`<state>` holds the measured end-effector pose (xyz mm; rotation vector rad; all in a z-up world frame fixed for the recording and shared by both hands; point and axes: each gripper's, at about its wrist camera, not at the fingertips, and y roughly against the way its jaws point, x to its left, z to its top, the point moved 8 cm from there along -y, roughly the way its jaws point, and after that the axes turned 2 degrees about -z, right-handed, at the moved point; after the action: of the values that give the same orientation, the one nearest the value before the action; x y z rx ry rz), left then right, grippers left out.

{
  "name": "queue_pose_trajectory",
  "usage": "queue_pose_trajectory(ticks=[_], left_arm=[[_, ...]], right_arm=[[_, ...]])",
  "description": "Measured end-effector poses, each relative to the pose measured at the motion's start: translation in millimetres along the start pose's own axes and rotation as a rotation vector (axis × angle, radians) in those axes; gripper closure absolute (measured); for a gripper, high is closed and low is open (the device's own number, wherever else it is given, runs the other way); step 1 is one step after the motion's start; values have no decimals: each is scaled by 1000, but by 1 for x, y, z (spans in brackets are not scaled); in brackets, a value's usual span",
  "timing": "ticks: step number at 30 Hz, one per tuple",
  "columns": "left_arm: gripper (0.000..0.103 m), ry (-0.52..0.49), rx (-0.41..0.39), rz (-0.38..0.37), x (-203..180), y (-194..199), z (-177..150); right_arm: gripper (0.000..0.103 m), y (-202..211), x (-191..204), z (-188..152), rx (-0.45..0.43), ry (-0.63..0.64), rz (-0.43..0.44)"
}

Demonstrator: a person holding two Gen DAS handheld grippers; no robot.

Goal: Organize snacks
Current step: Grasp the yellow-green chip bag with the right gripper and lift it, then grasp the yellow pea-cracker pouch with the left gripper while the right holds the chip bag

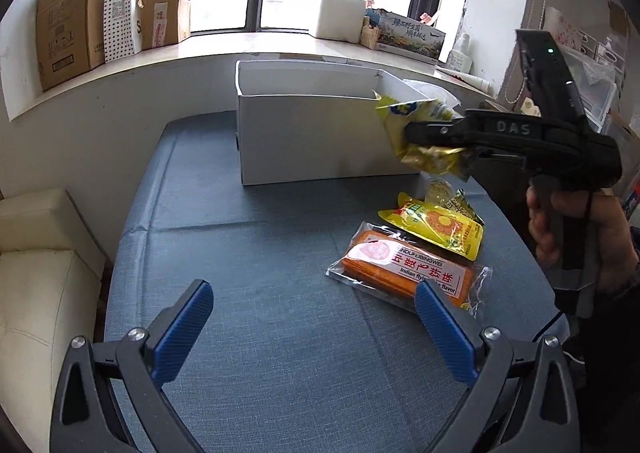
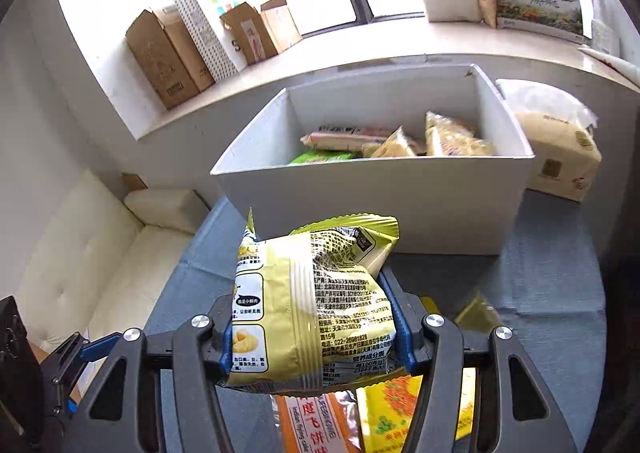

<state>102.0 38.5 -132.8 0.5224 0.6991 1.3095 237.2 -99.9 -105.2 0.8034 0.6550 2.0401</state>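
Carrying a yellow-green chip bag in our right claw, jaws clamped on both its sides, lifted off the table just near of the white box. Left claw hangs open, empty. Next we likely clear the near wall, then release over the snacks inside. Orange pack and yellow pouch wait on the right.

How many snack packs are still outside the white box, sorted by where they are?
Held in the right gripper: 1, the yellow-green bag
Lying on the table: 3, the orange pack, the yellow pouch, a small packet behind it
Total: 4
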Motion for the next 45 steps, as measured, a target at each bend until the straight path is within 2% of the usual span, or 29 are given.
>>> queue_pose_trajectory(ticks=[10, 17, 21, 25, 29, 32, 33, 34, 36, 38, 39, 41, 45], left_arm=[[0, -140, 94, -113, -71, -47, 17], [0, -329, 156, -140, -144, -80, 25], [0, -453, 203, -72, -174, -115, 23], [0, -541, 286, 32, -179, -153, 14], [0, -539, 326, 104, -163, -173, 17], [2, -523, 335, 113, -154, -179, 22], [5, -510, 336, 89, -153, -179, 24], [19, -489, 342, 55, -152, -179, 25], [37, -462, 327, 58, -142, -175, 34], [68, -393, 338, 5, -133, -168, 44], [75, -355, 334, -21, -127, -163, 50], [84, -314, 327, -53, -117, -156, 58], [85, -239, 281, -94, -100, -138, 65]], right_arm=[[40, 93, -62, -28, -138, -88, -101], [40, 133, -91, -53, -208, -167, -120], [40, 143, -103, -63, -229, -202, -132], [40, 145, -112, -73, -221, -228, -133], [40, 144, -116, -81, -212, -226, -136], [40, 142, -116, -83, -217, -230, -124], [40, 141, -115, -83, -218, -230, -120], [40, 140, -115, -83, -219, -230, -117], [40, 140, -114, -84, -219, -229, -115], [40, 140, -114, -85, -218, -232, -115], [40, 140, -114, -85, -218, -233, -115], [40, 139, -114, -86, -218, -237, -118], [40, 136, -109, -83, -214, -224, -113]])
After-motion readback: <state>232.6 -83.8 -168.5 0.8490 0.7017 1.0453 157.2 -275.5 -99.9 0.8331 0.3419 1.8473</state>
